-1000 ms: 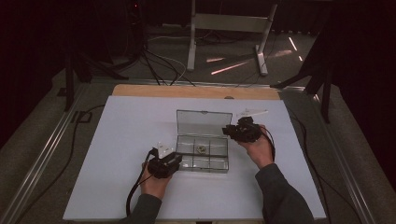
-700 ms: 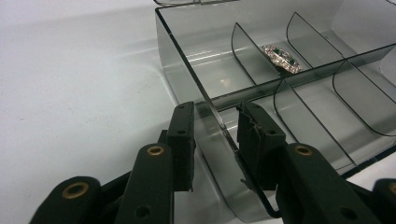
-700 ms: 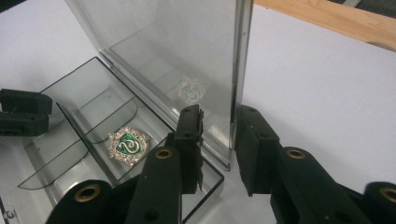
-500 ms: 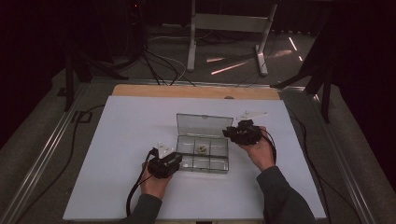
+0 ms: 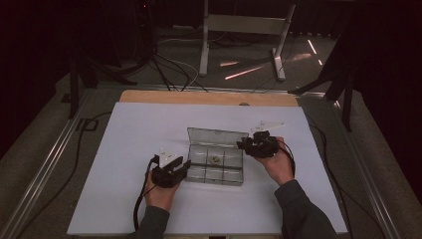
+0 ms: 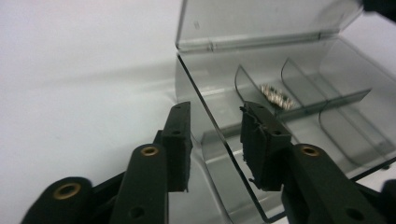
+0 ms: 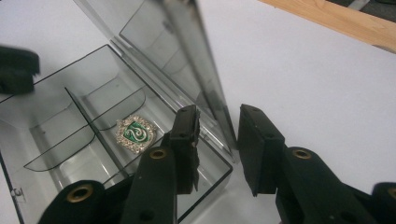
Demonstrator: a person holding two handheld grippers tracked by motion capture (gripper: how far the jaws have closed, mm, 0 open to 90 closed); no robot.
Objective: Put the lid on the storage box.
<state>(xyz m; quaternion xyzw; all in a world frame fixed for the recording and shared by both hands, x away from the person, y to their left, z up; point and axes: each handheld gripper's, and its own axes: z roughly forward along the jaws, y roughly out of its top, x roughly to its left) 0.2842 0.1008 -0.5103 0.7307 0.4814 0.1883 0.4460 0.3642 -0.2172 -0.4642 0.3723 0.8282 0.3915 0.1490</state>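
A smoky clear compartment box [image 5: 234,174] lies mid-table with its lid [image 5: 217,137] standing open. A green and silver badge [image 5: 214,159] rests in a middle compartment. My left gripper [image 5: 180,168] is at the box's left end. In the left gripper view the gripper [image 6: 217,135] is open, its jaws straddling the box's side wall [image 6: 205,112], with the badge [image 6: 275,96] beyond. My right gripper [image 5: 245,145] is at the lid's right edge. In the right gripper view the gripper [image 7: 218,140] is open, with the edge of the lid [image 7: 159,37] between its jaws and the badge [image 7: 136,133] to their left.
The box sits on a white board [image 5: 129,134] with a wooden strip [image 5: 209,98] along its far edge. A cable [image 5: 142,199] trails from the left gripper toward the near edge. A metal stand [image 5: 239,30] and floor cables lie beyond the table.
My right gripper has come down and slightly left, closer to the lid's right edge. The left gripper and the box have stayed put.
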